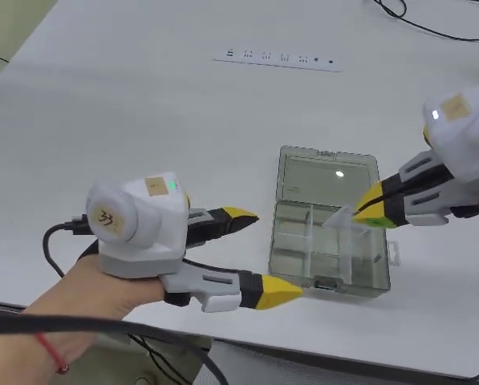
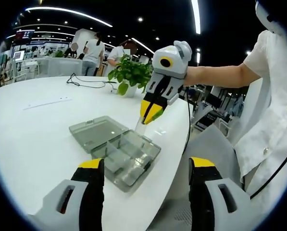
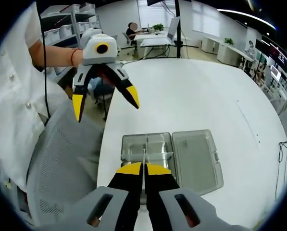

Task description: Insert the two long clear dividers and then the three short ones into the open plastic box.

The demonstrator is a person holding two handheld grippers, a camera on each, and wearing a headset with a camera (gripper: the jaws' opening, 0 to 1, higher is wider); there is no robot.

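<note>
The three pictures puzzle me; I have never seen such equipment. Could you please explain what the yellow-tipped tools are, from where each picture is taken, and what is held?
There is no robot here: a person holds a two-jaw gripper in each hand. The head view comes from a headset camera, and each round view comes from a camera on one gripper. On the white table lies an open plastic box, its lid flat. The right gripper is shut on a clear divider over the box. The left gripper is open and holds nothing.
</note>
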